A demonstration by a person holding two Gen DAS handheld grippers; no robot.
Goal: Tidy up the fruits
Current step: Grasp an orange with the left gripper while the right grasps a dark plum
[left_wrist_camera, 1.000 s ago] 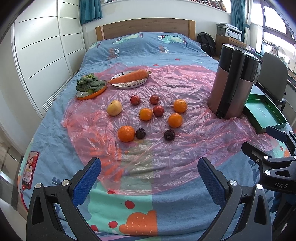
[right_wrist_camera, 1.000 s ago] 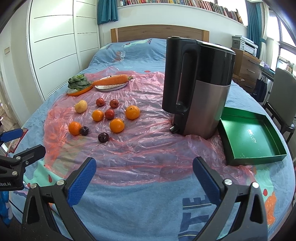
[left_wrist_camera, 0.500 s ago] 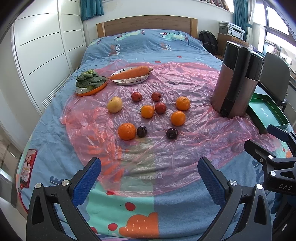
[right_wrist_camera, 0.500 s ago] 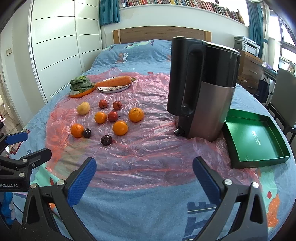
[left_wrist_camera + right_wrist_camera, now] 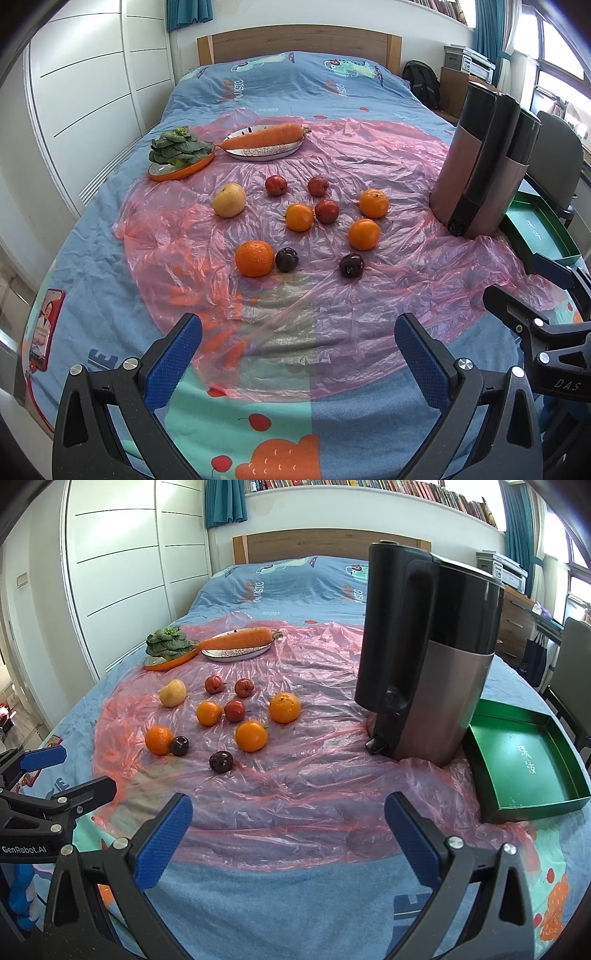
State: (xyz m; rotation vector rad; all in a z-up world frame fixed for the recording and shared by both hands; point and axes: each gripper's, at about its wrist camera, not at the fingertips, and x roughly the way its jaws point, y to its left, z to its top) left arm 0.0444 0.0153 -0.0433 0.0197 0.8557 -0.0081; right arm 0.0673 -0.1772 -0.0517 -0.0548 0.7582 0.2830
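Several fruits lie loose on a pink plastic sheet [image 5: 332,302] on the bed: oranges such as the nearest orange [image 5: 254,258], red apples such as one red apple [image 5: 327,211], two dark plums [image 5: 351,264], and a yellow pear [image 5: 229,199]. They also show in the right wrist view, for instance the orange [image 5: 251,735]. An empty green tray [image 5: 524,764] lies at the right. My left gripper [image 5: 297,349] and right gripper [image 5: 288,823] are both open and empty, hovering near the foot of the bed, well short of the fruits.
A tall black and steel kettle [image 5: 424,657] stands between the fruits and the tray. A carrot on a plate [image 5: 264,138] and greens on an orange dish [image 5: 179,153] sit behind the fruits. White wardrobes line the left; a chair [image 5: 561,155] stands right.
Both grippers have moved slightly forward toward the bed, so the fruits look a little nearer. Nothing on the bed has moved, and both grippers stay open.
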